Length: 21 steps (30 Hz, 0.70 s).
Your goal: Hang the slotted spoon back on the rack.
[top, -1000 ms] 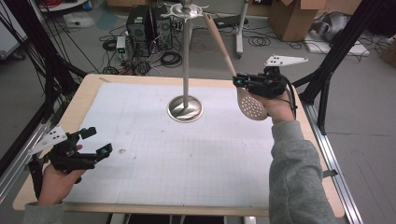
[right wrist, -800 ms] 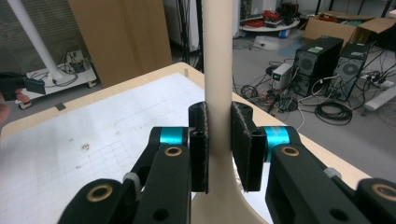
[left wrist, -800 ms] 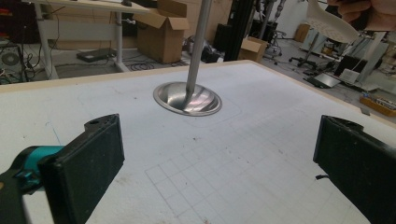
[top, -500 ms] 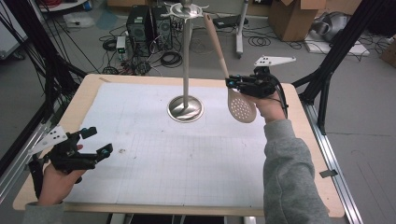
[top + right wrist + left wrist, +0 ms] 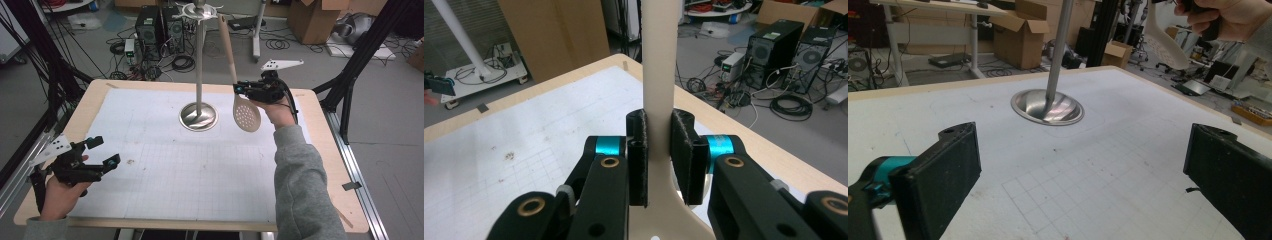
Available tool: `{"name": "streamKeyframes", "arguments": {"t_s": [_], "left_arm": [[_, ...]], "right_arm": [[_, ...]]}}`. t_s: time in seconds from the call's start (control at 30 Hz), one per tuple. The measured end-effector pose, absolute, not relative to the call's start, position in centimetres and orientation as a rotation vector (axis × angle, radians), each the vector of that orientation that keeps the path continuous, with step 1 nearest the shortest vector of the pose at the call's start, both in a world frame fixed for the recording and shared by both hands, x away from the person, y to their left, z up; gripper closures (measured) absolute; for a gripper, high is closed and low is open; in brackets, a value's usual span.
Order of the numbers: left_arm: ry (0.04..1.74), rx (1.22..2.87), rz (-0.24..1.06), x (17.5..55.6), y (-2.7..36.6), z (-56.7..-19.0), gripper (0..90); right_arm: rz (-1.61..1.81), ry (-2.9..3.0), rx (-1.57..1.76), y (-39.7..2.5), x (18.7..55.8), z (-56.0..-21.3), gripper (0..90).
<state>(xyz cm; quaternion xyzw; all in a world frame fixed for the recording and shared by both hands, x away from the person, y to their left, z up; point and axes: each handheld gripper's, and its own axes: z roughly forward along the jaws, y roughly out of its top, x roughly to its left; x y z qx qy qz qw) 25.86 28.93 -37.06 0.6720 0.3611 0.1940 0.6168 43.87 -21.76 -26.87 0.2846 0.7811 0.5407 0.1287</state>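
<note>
table (image 5: 150,210) bears stand (image 5: 199,116). right of stand, right gripper (image 5: 658,150) clenched on slotted spoon (image 5: 246,114) handle, bowl hanging just below jaws, off table. left gripper (image 5: 102,152), well apart from stand, jaws spread wide, grasping nothing.

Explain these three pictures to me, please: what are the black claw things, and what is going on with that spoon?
A person sits at a table holding a two-jaw gripper in each hand. One picture looks down from above; the other two come from cameras riding on the grippers. The right gripper is shut on the handle of a beige slotted spoon, held up beside a metal stand whose top has hooks. The left gripper waits open, holding nothing, near the table's front corner.
</note>
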Motion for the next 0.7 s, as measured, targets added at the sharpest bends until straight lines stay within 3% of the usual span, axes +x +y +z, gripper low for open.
{"name": "streamKeyframes", "arguments": {"t_s": [0.7], "left_arm": [[0.83,1.549,0.446,25.7,29.0,-37.1,2.2]], "right_arm": [[1.564,2.29,0.84,-19.4,45.1,-27.5,78.3]]}}
